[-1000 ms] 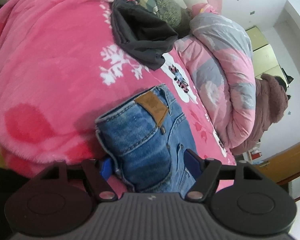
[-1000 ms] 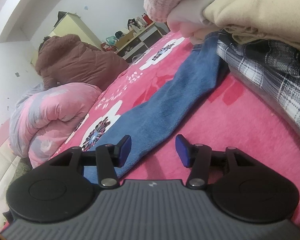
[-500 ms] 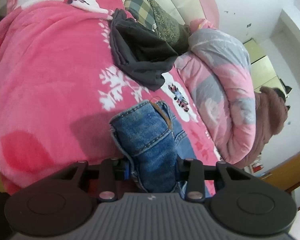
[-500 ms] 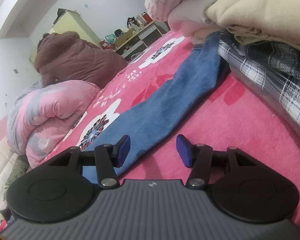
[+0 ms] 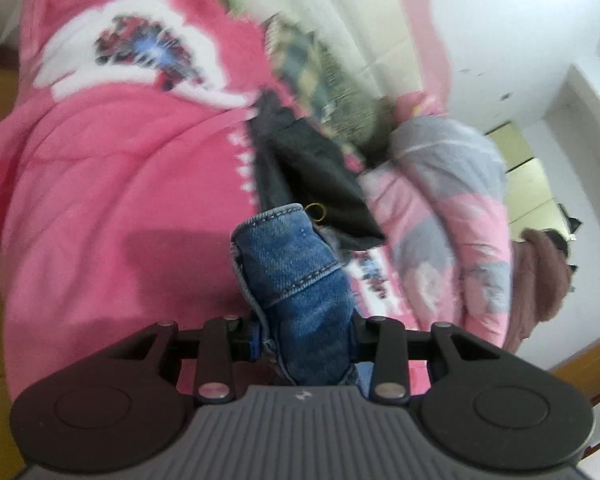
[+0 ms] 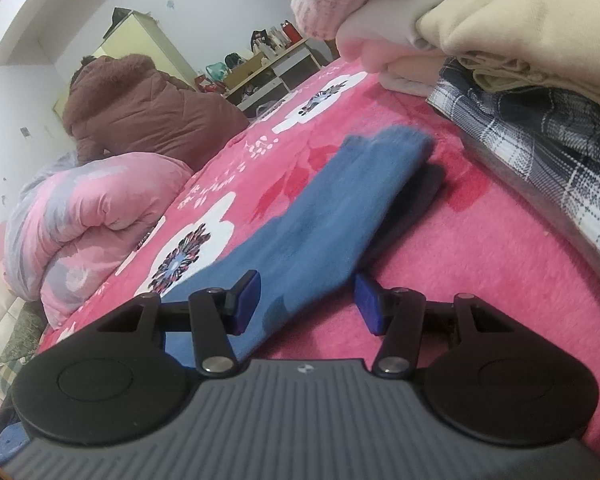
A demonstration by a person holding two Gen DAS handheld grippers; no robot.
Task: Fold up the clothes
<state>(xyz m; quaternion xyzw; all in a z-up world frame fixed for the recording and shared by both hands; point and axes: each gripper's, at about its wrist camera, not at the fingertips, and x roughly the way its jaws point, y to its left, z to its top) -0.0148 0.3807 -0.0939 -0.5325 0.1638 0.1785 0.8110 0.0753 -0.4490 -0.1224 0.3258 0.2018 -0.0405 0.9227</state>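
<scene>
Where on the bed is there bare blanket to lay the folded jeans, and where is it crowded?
Bare pink blanket lies left of the jeans, below the white flower print. Another bare patch sits between the jean leg and the plaid garment. Crowded: the clothes pile, the dark garment and the rolled quilt.

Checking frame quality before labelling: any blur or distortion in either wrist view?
Left wrist: heavy motion blur on the pink blanket; jeans and left gripper sharp. Right wrist: mostly sharp, only the jeans' far end smeared. Both: fisheye bending, dark corners.
</scene>
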